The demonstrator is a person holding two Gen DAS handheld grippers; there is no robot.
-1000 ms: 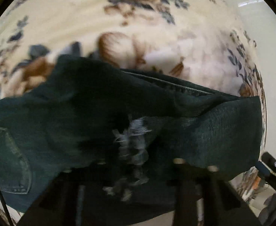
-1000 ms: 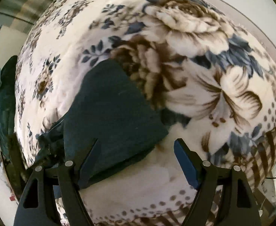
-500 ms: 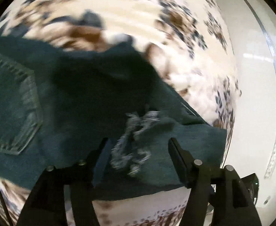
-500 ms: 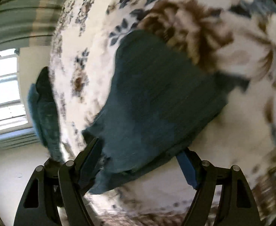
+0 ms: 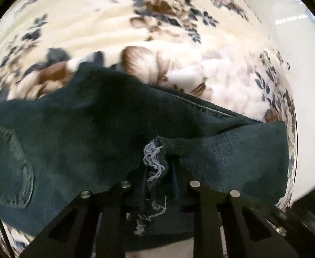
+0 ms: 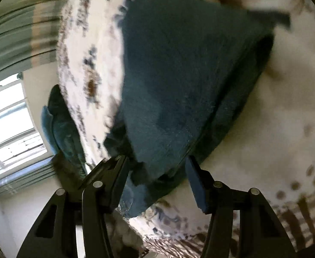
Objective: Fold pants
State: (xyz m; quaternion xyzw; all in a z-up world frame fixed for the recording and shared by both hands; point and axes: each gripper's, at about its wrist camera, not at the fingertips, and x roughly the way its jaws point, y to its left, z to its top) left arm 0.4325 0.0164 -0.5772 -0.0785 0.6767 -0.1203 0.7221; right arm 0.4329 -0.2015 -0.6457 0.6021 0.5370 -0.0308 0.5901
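Dark teal jeans (image 5: 82, 129) lie on a floral blanket (image 5: 93, 21). A back pocket (image 5: 9, 167) shows at the left, and a frayed hem (image 5: 154, 157) with pale threads hangs at the centre. My left gripper (image 5: 157, 172) points steeply down; its jaws are closing and stand narrow, pinching that frayed edge, with the tips partly under cloth. In the right wrist view the folded jeans (image 6: 179, 64) reach down between the fingers of my right gripper (image 6: 157, 165). Its jaws are closing and straddle the cloth's near edge, and no firm press shows.
The blanket (image 6: 275, 118) covers a bed whose edge falls to pale floor (image 5: 308, 86) on the right. A dark device (image 5: 308, 210) sits low right. A teal cushion (image 6: 58, 124), a window (image 6: 7, 118) and striped curtains (image 6: 17, 32) lie beyond the bed's left side.
The left jaws stood wide around the frayed hem half a second ago and have narrowed onto it. The right gripper dropped and rolled toward the jeans' edge, its jaws narrowing around the cloth.
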